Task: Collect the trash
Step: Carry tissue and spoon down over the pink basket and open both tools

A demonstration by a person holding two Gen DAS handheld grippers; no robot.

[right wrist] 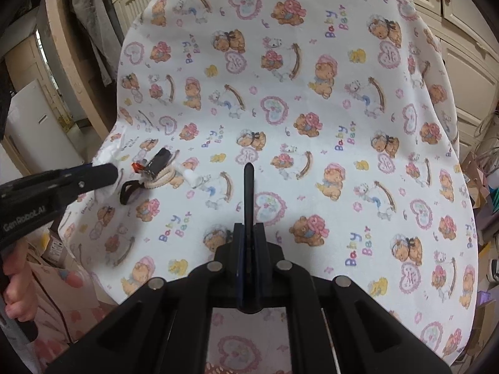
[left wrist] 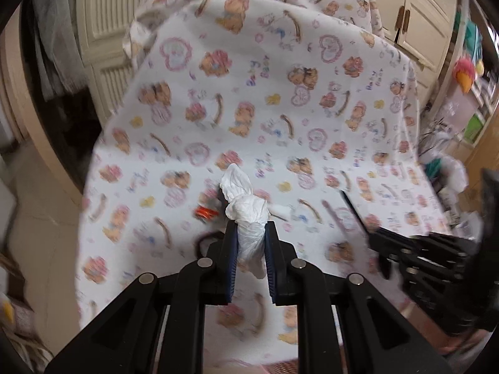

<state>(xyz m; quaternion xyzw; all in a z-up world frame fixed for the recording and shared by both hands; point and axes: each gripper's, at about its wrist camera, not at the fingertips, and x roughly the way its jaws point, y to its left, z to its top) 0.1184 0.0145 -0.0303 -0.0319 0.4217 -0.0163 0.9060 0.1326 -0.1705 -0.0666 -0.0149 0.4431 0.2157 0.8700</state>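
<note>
Firmly clamped, tissue wad (left wrist: pixel 248 215) (crumpled), left claw (left wrist: pixel 250 243)

"Baby Bear" is printed again and again across the bear-patterned cloth (right wrist: pixel 312 124). "GenRobot.AI" stands in white on the left tool (right wrist: pixel 106 173), at the left edge of the right wrist view.

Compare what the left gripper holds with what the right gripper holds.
The left gripper is shut on a crumpled white tissue; the right gripper is shut on a thin black stick. The tissue is soft, bulky and wrinkled and bulges past the fingers; the stick is rigid, slim and straight and juts forward. Both are held over the bear-print cloth.
</note>
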